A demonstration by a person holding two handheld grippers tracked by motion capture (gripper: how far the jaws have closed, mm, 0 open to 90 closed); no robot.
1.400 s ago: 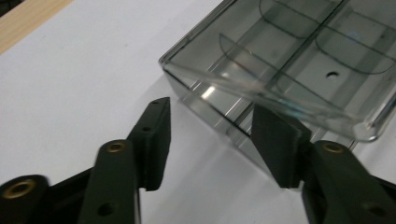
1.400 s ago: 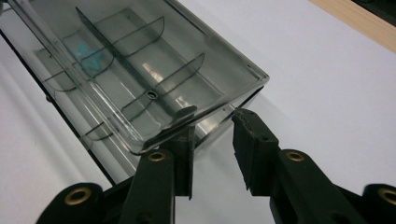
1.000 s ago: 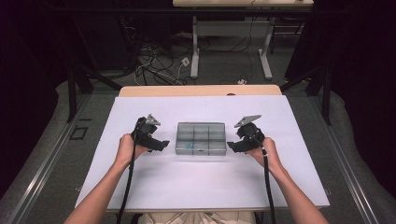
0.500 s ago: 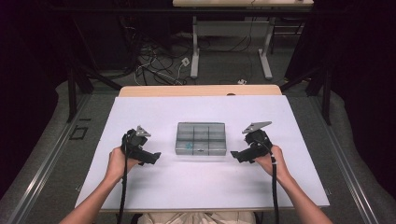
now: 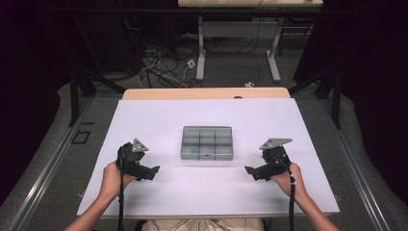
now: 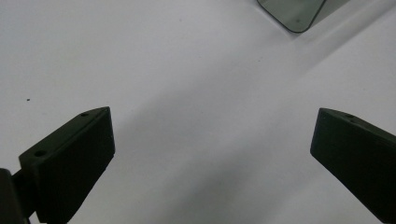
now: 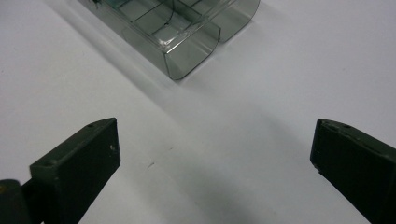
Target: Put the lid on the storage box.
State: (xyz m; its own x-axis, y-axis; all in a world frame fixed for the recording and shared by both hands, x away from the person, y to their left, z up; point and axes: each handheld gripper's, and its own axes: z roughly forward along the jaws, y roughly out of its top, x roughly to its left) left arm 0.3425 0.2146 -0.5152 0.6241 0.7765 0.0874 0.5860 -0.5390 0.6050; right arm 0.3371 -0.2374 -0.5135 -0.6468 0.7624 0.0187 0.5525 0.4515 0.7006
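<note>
A clear plastic box point(image 5: 207, 143) with small compartments is lying near the middle of the white table point(image 5: 159, 120), between the two grippers and apart from both. The left gripper point(image 5: 153, 171) is hovering to the box's left with its jaws spread wide and nothing between them; one box corner point(image 6: 292, 11) is showing ahead of it. The right gripper point(image 5: 250, 172) is hovering to the box's right, its jaws just having been opening, likewise grasping nothing.
</note>
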